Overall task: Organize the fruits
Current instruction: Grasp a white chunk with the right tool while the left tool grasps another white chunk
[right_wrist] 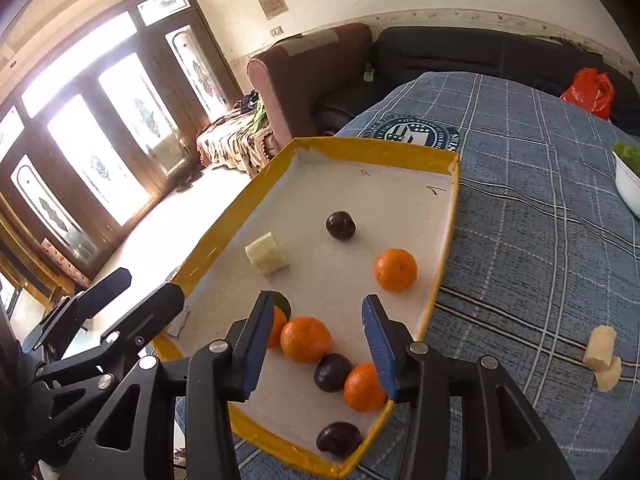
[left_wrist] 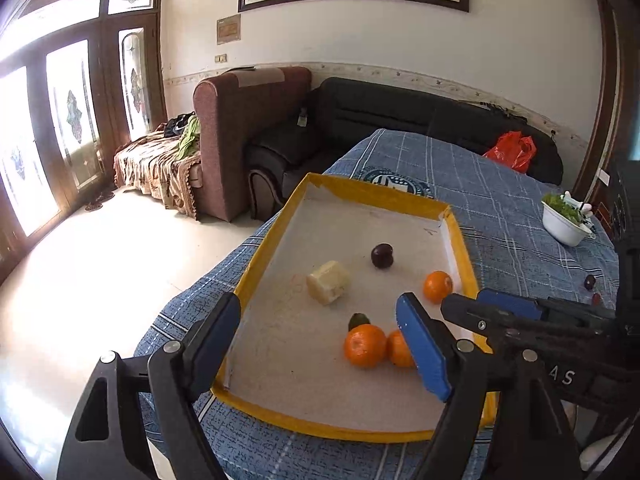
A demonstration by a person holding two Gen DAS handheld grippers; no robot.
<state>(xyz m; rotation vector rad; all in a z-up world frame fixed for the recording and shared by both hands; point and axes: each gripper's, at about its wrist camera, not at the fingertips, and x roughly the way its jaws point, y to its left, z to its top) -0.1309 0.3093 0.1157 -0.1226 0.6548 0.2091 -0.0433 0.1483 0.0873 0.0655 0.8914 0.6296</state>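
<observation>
A yellow-rimmed white tray (left_wrist: 260,260) (right_wrist: 440,272) lies on the blue checked cloth. It holds several oranges (left_wrist: 365,345) (right_wrist: 305,339), dark plums (left_wrist: 382,255) (right_wrist: 340,225) and a pale banana chunk (left_wrist: 329,282) (right_wrist: 266,258). My left gripper (left_wrist: 320,344) is open and empty above the tray's near end. My right gripper (right_wrist: 316,346) is open and empty over the oranges and a plum (right_wrist: 332,372); it also shows in the left wrist view (left_wrist: 504,312). Two banana pieces (right_wrist: 602,354) lie on the cloth right of the tray.
A white bowl of greens (left_wrist: 564,216) (right_wrist: 628,184) stands at the table's far right. Two small dark fruits (left_wrist: 592,288) lie on the cloth near it. A red bag (left_wrist: 514,152) and sofas are behind the table; the floor drops off to the left.
</observation>
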